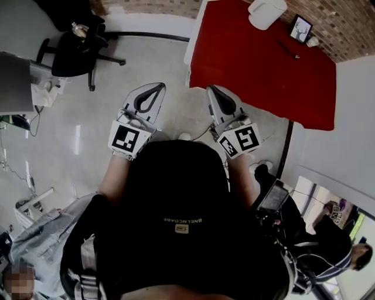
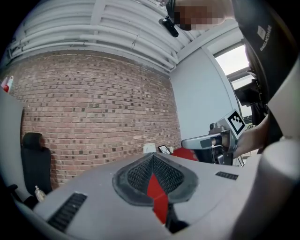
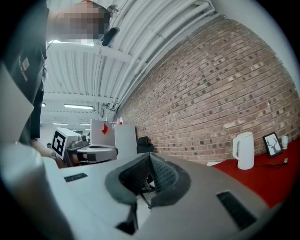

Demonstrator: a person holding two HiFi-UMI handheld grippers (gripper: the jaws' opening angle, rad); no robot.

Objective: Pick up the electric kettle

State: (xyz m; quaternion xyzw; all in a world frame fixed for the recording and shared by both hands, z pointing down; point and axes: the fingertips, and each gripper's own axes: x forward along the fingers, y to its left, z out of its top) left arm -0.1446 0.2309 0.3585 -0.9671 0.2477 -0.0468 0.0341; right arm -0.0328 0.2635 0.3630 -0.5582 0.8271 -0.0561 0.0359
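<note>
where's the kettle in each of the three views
Head view: kettle at the top edge, right of centre, on the red table.
Left gripper view: kettle small, near the centre, in front of the brick wall.
Right gripper view: kettle at the right, on the table.
Shared landmark: the picture frame beside it.

Shut, empty grey right gripper point(image 3: 150, 156), well apart from tall white electric kettle point(image 3: 244, 150) upright on red table point(image 3: 262, 183).
</note>
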